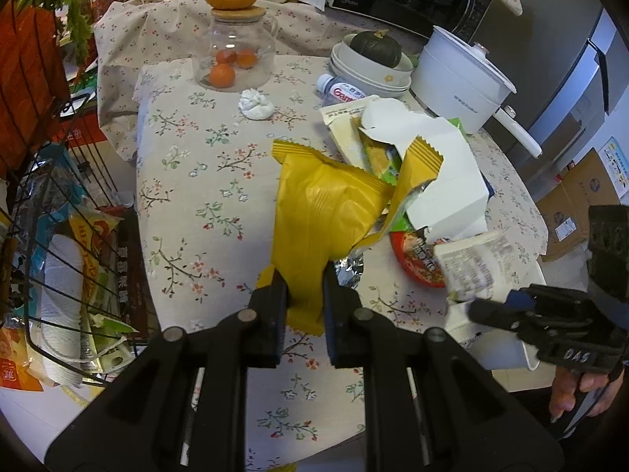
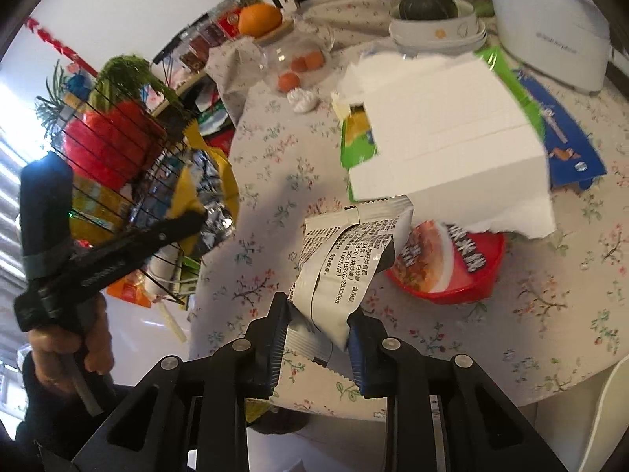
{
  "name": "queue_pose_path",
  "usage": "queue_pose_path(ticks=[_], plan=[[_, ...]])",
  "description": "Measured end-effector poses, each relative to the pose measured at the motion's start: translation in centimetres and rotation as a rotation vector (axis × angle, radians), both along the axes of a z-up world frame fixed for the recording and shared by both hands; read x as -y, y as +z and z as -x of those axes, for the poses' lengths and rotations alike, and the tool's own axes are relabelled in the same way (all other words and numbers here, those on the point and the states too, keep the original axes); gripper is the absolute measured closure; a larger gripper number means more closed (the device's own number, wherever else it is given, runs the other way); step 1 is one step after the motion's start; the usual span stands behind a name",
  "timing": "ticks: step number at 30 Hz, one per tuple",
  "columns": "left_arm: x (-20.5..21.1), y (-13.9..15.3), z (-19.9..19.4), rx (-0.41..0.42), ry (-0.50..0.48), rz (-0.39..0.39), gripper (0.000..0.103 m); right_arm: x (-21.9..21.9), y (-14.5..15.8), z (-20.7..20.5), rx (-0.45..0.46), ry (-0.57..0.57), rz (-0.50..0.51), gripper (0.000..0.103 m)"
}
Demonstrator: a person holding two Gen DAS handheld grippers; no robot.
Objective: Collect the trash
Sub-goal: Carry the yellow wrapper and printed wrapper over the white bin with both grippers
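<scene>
My left gripper [image 1: 304, 287] is shut on the lower end of a crumpled yellow snack bag [image 1: 322, 212], which trails up over the floral tablecloth [image 1: 196, 204]. My right gripper [image 2: 318, 314] is shut on a white and silver printed wrapper [image 2: 342, 259], lifted just above the table; the wrapper [image 1: 471, 271] also shows at the right of the left wrist view. Behind lie a torn white carton [image 2: 444, 129] with green packaging inside and a red noodle bowl [image 2: 452, 271]. A crumpled tissue [image 1: 256, 104] sits farther back.
A black wire basket [image 1: 59, 259] full of packets stands off the table's left edge. At the back are a glass jar of oranges [image 1: 236, 55], a plastic bottle [image 1: 338, 88], stacked bowls holding a squash [image 1: 373, 63] and a white pot [image 1: 460, 74].
</scene>
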State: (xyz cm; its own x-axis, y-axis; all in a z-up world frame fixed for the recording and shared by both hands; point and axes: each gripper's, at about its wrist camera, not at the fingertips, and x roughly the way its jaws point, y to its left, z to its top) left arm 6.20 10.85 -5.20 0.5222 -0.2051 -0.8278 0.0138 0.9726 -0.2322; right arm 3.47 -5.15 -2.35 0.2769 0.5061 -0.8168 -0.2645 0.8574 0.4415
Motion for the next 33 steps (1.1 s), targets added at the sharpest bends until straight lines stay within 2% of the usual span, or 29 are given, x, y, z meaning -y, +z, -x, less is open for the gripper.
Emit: queue_pose_path(ticks=[11,20,28,33], plan=[[4.0,1.6,0.0,0.037,-0.087,0.014,0.086,6.0,3.1,1.1,0.055,-0.104,-0.012,0.074],[9.0,2.3,-0.4,0.047,-0.19,0.032,0.086,14.4,3.9,3.0,0.066,-0.263,0.007,0.074],[15.3,2.3,-0.3,0.051,-0.309,0.046,0.086,22.3,3.4,5.4,0.054,-0.413,0.059,0.074],[20.4,2.0,0.0,0.046,-0.411,0.045,0.086,27.3,1.3,6.9,-0.018,-0.508,0.095,0.074]])
